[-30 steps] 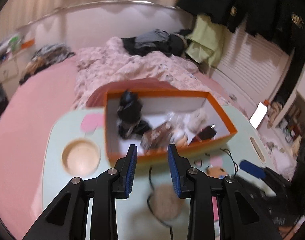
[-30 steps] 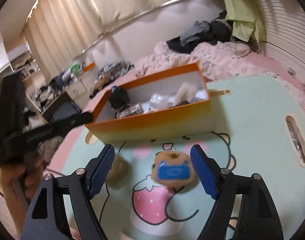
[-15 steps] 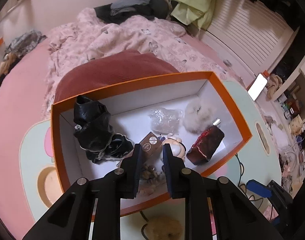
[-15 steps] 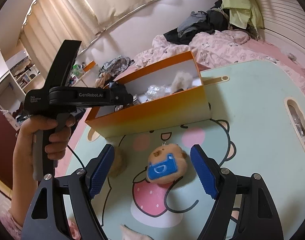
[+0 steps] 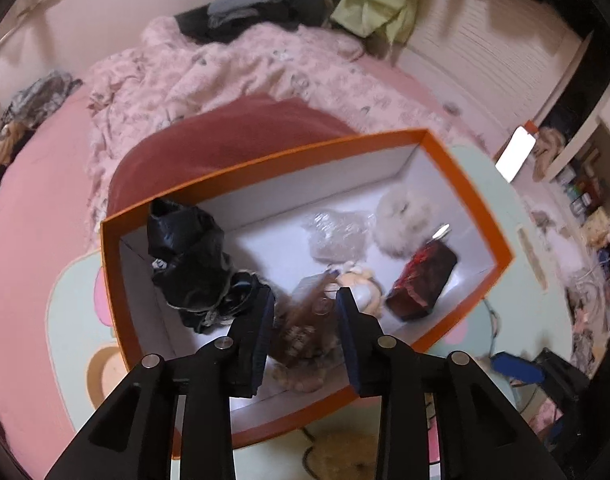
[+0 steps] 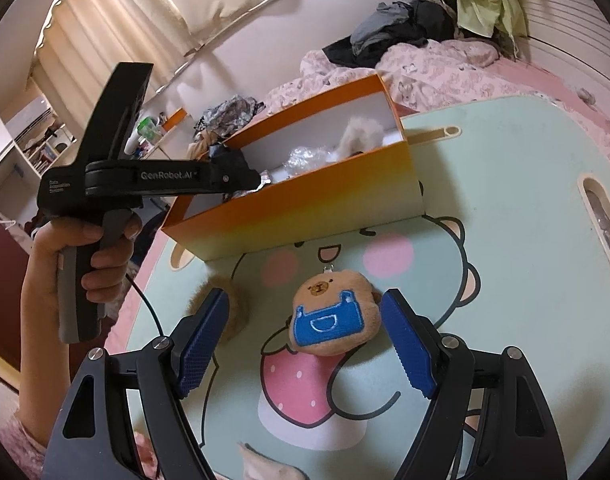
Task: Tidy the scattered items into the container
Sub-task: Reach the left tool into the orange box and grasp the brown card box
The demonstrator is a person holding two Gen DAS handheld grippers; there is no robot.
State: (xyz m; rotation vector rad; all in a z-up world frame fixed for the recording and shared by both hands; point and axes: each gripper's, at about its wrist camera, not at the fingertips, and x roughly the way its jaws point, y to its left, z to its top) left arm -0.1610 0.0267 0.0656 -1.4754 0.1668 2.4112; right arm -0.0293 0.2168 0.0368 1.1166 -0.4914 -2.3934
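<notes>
The orange box holds a black bag, a clear packet, a white fluffy ball, a dark red pouch and a brown furry item. My left gripper hangs over the box's near side, open, with the brown item lying below its jaws. In the right wrist view the box stands behind a bear plush with a blue bib. My right gripper is open around the plush, just above the mat. A brown pom-pom lies left of it.
The mint cartoon mat covers the low table. A black cable runs by the pom-pom. The left gripper's body and the hand holding it fill the left side. A pink bed with clothes lies behind.
My left gripper moved forward over the box, then opened wider, and the brown item now lies in the box. My right gripper came lower and closer around the bear plush.
</notes>
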